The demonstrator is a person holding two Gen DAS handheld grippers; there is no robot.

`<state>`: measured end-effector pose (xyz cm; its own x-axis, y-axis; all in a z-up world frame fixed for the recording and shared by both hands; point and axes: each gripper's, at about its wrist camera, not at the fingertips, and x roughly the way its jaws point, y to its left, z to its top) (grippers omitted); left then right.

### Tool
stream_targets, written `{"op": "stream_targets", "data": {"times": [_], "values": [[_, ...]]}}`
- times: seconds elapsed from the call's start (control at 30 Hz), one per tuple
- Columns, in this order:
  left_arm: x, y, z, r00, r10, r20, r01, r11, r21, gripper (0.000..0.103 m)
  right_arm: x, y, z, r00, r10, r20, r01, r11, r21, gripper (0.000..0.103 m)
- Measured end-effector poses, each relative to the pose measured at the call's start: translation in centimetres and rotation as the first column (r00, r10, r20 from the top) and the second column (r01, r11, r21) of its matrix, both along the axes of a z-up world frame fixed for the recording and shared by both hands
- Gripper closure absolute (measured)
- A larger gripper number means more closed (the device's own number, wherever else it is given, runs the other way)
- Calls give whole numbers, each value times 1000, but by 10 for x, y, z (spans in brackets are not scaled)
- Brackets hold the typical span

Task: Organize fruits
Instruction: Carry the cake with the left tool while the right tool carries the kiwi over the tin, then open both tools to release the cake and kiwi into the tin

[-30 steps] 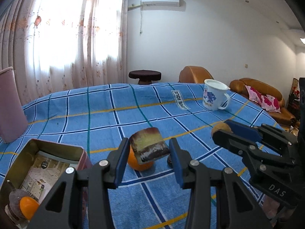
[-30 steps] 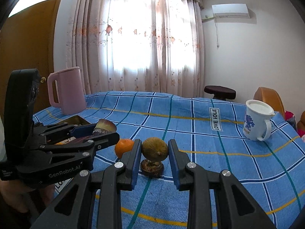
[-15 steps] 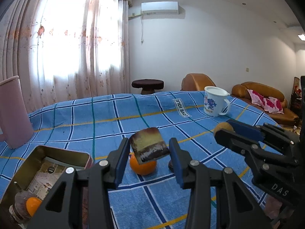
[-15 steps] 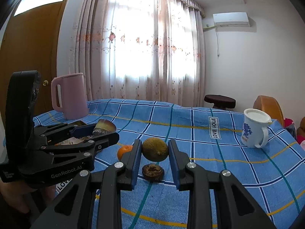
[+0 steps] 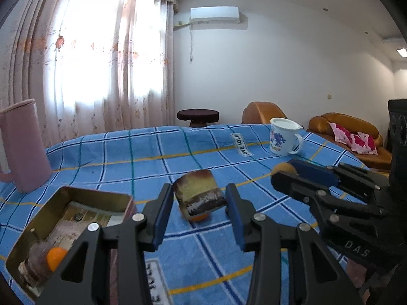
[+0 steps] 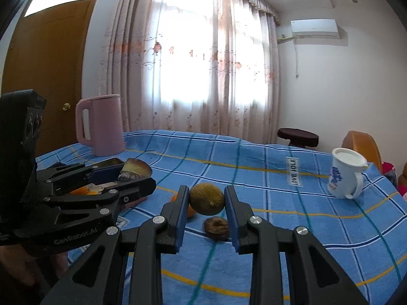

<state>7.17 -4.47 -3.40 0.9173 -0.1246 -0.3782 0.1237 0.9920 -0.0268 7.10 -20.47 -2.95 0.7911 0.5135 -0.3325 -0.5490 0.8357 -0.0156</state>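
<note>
While both loads have risen off the cloth over the last second, the left gripper (image 5: 199, 200) clamps a cake-like wedge (image 5: 199, 194) beside the tin (image 5: 76, 204) — the right gripper (image 6: 206, 202) pinches a brown fruit (image 6: 207, 198) — deposit likely follows.

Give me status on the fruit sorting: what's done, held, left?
Done: an orange fruit lies in the tin box. In hand: left gripper holds a cut fruit piece, right gripper a brownish-green fruit. Left on the tablecloth: an orange and a dark brown piece.
</note>
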Motion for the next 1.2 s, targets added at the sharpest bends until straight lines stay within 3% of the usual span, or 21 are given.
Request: {"op": "stream_targets", "data": {"times": [0.27, 0.63, 1.0, 1.2], "values": [[-30, 47, 9, 996, 87, -9, -87, 996, -5, 59, -17, 44, 6, 992, 127, -8, -127, 992, -4, 73], [-57, 125, 5, 968, 248, -47, -249, 968, -25, 59, -45, 131, 8, 951, 309, 3, -308, 948, -78, 73], [-68, 166, -8, 949, 296, -110, -306, 947, -94, 59, -53, 174, -11, 927, 373, -38, -375, 918, -131, 73], [-70, 167, -10, 953, 276, -126, -291, 950, -113, 59, -54, 181, -16, 924, 376, -63, -382, 913, -145, 73]]}}
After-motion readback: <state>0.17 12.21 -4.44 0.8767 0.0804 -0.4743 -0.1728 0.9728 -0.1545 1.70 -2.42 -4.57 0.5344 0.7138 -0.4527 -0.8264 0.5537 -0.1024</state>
